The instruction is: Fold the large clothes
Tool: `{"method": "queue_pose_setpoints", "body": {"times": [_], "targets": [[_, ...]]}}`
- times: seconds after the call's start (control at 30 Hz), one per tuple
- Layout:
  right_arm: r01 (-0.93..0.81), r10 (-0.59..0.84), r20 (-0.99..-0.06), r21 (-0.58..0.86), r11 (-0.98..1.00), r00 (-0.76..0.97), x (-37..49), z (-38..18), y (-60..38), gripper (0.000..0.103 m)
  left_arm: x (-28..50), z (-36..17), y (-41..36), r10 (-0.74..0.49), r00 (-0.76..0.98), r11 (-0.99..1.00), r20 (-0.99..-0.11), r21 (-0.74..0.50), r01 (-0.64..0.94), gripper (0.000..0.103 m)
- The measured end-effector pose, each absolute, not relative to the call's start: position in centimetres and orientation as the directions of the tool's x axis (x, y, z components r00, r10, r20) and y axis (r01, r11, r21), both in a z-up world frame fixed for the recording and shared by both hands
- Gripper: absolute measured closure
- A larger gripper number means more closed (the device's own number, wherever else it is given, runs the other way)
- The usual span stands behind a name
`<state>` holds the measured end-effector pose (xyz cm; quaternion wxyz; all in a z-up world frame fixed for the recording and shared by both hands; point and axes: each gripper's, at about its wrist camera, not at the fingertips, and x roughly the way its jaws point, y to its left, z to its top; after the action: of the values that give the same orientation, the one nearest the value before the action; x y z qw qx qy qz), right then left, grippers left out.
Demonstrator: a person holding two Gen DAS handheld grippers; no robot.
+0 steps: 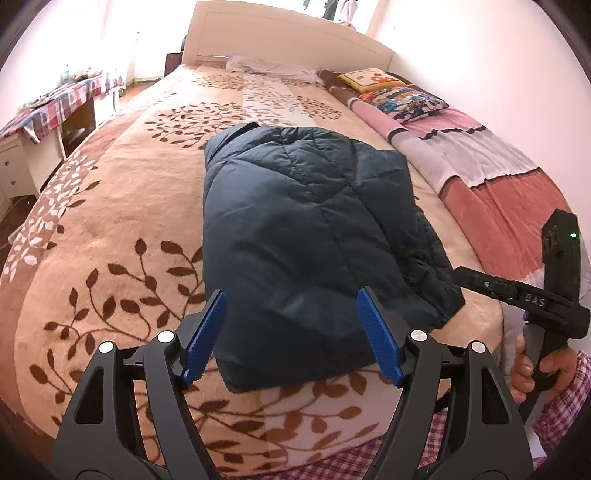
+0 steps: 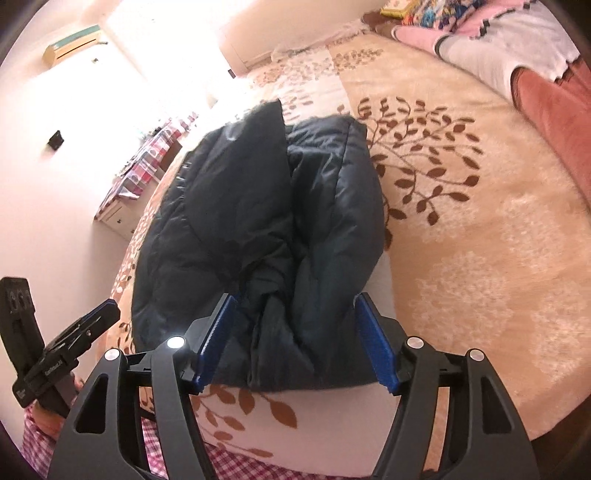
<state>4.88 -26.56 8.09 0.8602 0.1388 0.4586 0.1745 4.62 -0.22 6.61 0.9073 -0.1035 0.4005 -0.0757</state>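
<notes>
One dark navy quilted jacket [image 1: 310, 229], folded into a thick, roughly rectangular bundle, lying on the bed [image 1: 110, 229] near its foot edge. Puffy and stitched in slanting panels, with a faint sheen on the fabric. Smooth and flat on top in the left wrist view; in the right wrist view [image 2: 266, 221] split by a deep crease down the middle, with bunched, wrinkled cloth at the near end. Resting on a tan blanket printed with brown leafy branches. Beyond the jacket, toward the headboard [image 1: 280, 33], bright pillows [image 1: 399, 96] and a pink and red quilt [image 1: 491, 184] to one side. Left tool [image 1: 291, 336] released, blue pads wide apart above the jacket's near edge, nothing between them. Right tool [image 2: 295, 339] likewise released, pads spread to either side of the bunched end, not pressing on it.
</notes>
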Motion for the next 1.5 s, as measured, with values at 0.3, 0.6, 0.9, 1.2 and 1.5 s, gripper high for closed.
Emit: {"method": "queue_pose_setpoints", "body": {"times": [0.3, 0.6, 0.9, 1.2, 1.5], "targets": [[-0.199, 0.4, -0.73, 0.35, 0.915, 0.554, 1.2, 9.9, -26.3, 0.03, 2.0, 6.8, -1.3, -0.208, 0.65, 0.968, -0.731, -0.247, 0.032, 0.03], [-0.225, 0.385, -0.747, 0.312, 0.923, 0.542, -1.7, 9.2, -25.1, 0.03, -0.4, 6.8, -2.2, -0.17, 0.649, 0.974, -0.741, -0.228, -0.006, 0.03], [-0.245, 0.375, -0.76, 0.285, 0.926, 0.531, -3.3, 8.4, -23.6, 0.03, -1.8, 6.1, -2.8, -0.172, 0.638, 0.972, -0.751, -0.234, -0.013, 0.03], [-0.225, 0.332, -0.78, 0.248, 0.942, 0.53, -4.2, 7.9, -22.6, 0.03, -2.2, 5.8, -2.5, -0.178, 0.64, 0.97, -0.748, -0.242, -0.013, 0.03], [-0.179, 0.271, -0.817, 0.208, 0.962, 0.509, -4.2, 6.9, -21.0, 0.03, -1.5, 3.7, -0.9, -0.201, 0.599, 0.963, -0.775, -0.268, -0.024, 0.03]]}}
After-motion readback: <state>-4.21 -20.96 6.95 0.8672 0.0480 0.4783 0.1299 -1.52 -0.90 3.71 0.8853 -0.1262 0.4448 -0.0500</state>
